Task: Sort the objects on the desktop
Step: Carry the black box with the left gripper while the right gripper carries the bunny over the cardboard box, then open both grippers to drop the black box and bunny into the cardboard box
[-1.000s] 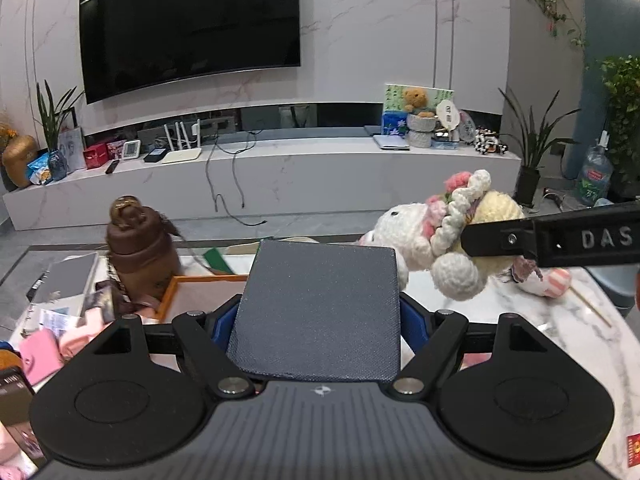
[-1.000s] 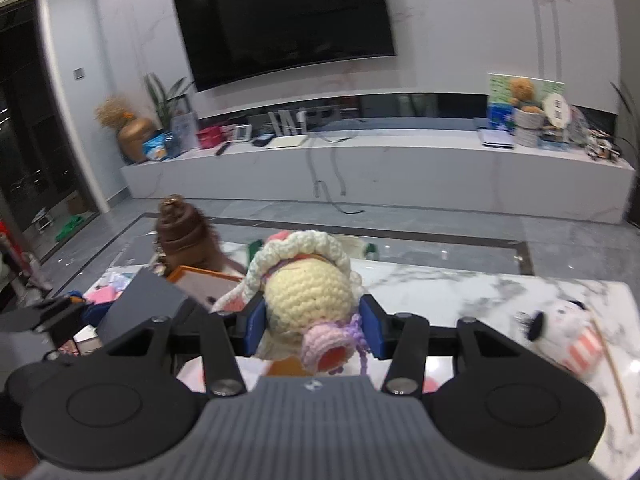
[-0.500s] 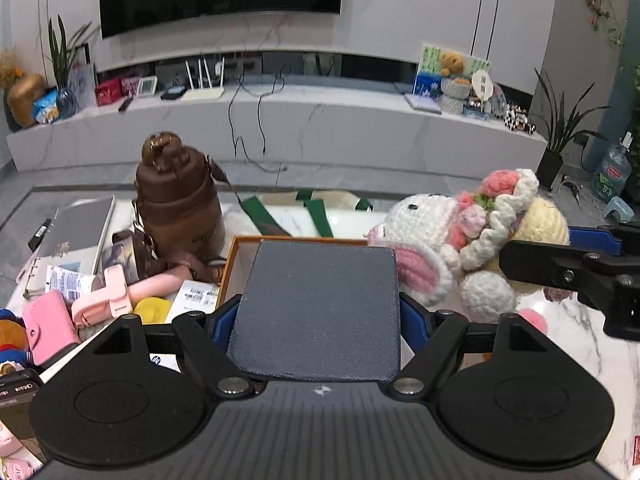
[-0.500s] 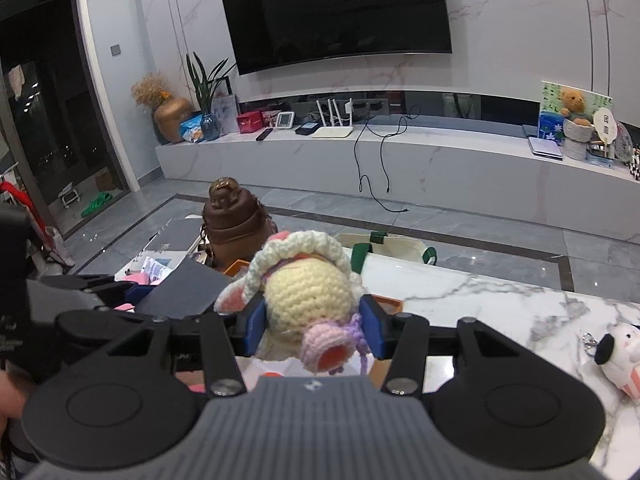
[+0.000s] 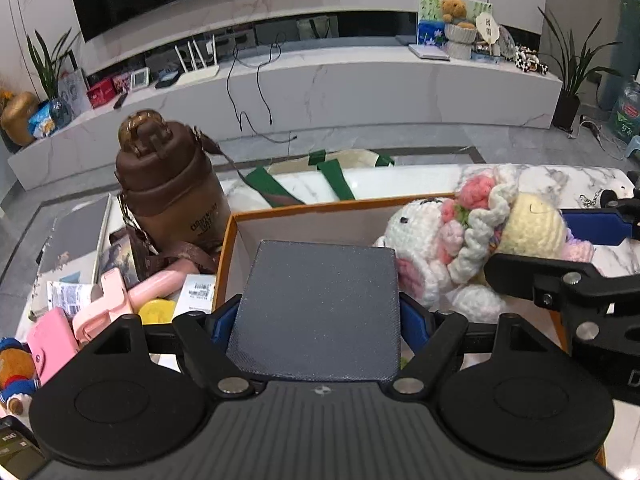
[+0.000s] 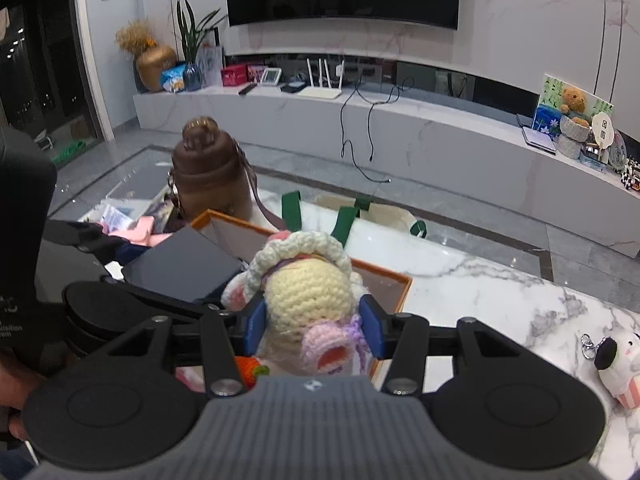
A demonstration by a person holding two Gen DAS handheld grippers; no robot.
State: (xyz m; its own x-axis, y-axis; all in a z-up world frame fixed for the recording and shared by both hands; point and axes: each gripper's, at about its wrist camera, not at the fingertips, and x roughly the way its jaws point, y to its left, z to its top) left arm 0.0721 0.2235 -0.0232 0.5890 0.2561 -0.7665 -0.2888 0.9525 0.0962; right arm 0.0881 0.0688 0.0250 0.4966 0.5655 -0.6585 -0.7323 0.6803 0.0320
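My left gripper [image 5: 318,320] is shut on a dark grey flat case [image 5: 320,304] and holds it over the near left part of an orange-rimmed box [image 5: 304,210]. My right gripper [image 6: 312,326] is shut on a crocheted doll [image 6: 306,296] with a cream head, white frill and pink parts. It holds the doll over the right side of the same box [image 6: 404,292]. The doll [image 5: 472,236] and the right gripper [image 5: 560,256] also show at the right of the left wrist view. The case [image 6: 184,266] shows left of the doll in the right wrist view.
A brown bottle with a strap [image 5: 168,188] stands left of the box. Pink items [image 5: 120,300], papers and a notebook [image 5: 76,236] lie at the left. A green-strapped tote [image 5: 320,172] lies behind. A small plush keychain [image 6: 620,364] lies on the marble table [image 6: 500,292] at the right.
Both grippers have tilted down and moved in over the orange-rimmed box, each keeping its load. The doll has come lower and nearer to the case.
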